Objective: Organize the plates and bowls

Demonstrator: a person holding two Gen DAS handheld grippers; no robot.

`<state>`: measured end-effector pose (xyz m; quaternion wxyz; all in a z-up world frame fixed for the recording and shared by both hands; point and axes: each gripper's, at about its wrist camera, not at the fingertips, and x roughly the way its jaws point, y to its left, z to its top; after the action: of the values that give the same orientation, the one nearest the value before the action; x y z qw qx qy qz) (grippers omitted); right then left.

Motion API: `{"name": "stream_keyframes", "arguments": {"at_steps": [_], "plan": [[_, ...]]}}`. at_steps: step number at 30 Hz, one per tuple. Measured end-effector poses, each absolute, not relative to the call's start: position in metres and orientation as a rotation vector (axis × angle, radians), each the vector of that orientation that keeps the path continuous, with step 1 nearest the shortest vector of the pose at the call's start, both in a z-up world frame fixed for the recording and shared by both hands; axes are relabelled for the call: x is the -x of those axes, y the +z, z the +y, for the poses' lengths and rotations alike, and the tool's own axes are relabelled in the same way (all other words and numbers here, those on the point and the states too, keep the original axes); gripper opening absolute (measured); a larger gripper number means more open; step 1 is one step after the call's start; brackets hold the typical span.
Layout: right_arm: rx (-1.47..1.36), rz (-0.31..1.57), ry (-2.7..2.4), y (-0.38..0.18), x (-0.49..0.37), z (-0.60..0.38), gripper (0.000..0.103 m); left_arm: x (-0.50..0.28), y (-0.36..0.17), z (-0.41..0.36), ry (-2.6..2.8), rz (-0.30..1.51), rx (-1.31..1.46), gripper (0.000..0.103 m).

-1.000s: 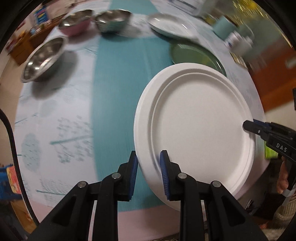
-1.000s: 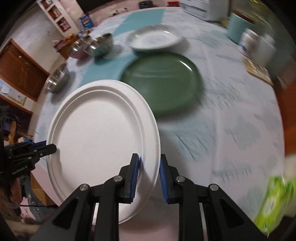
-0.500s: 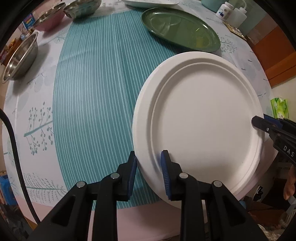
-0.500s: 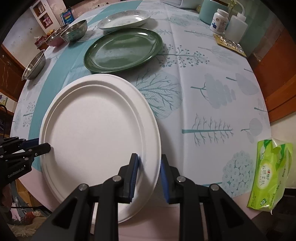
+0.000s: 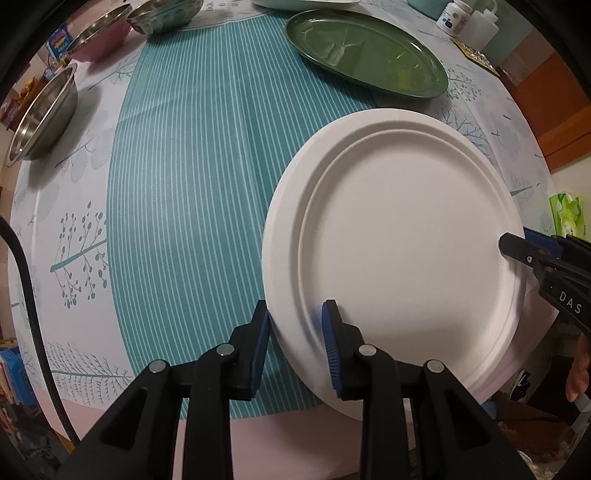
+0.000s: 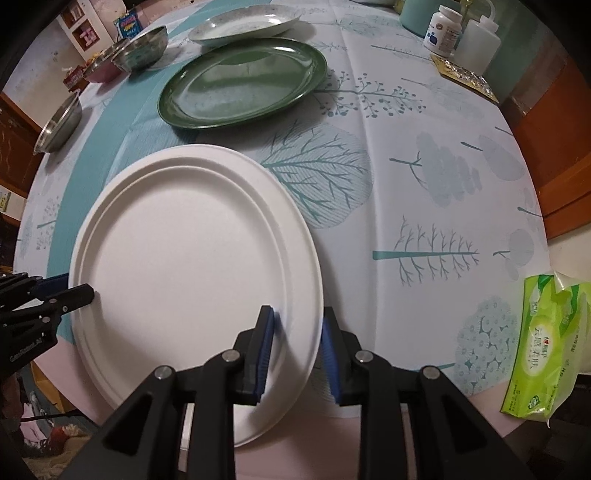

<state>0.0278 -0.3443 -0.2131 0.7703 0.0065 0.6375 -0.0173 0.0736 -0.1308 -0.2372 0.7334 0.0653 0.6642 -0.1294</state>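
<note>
White paper plate [image 5: 402,236], plain. Dark green plate [image 6: 242,81], glossy, far of it. Pale speckled plate [image 6: 245,26], farthest. Tablecloth [image 6: 424,166]: white with teal and grey-blue trees; teal band with thin white stripes [image 5: 192,177] at left. Steel bowls [image 5: 40,114]; one pink outside [image 5: 98,42]. Tissue pack [image 6: 543,343]: lime green. Gripper pads [image 5: 330,350]: blue on black.

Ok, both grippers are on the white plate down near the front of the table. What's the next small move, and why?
Probably open both sets of fingers together. The white plate looks level and down on the tablecloth, clear of the green plate, with the left gripper and right gripper pinching opposite rims; releasing one alone could tip it.
</note>
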Motion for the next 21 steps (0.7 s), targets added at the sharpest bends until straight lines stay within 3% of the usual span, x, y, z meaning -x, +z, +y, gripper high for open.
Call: {"name": "stream_keyframes", "arguments": {"at_steps": [12,17,21], "plan": [[0.071,1.39,-0.086,-0.214,-0.031,-0.329,0.027,-0.07,-0.235,-0.153,-0.296,1.435,-0.185,0.037],[0.061,1.389,-0.091,-0.211,-0.029,-0.326,0.029,-0.064,-0.227,-0.151,-0.296,1.408,-0.202,0.053],[0.044,1.383,-0.089,-0.208,-0.029,-0.329,0.034,-0.063,-0.221,-0.151,-0.292,1.389,-0.221,0.058]]}}
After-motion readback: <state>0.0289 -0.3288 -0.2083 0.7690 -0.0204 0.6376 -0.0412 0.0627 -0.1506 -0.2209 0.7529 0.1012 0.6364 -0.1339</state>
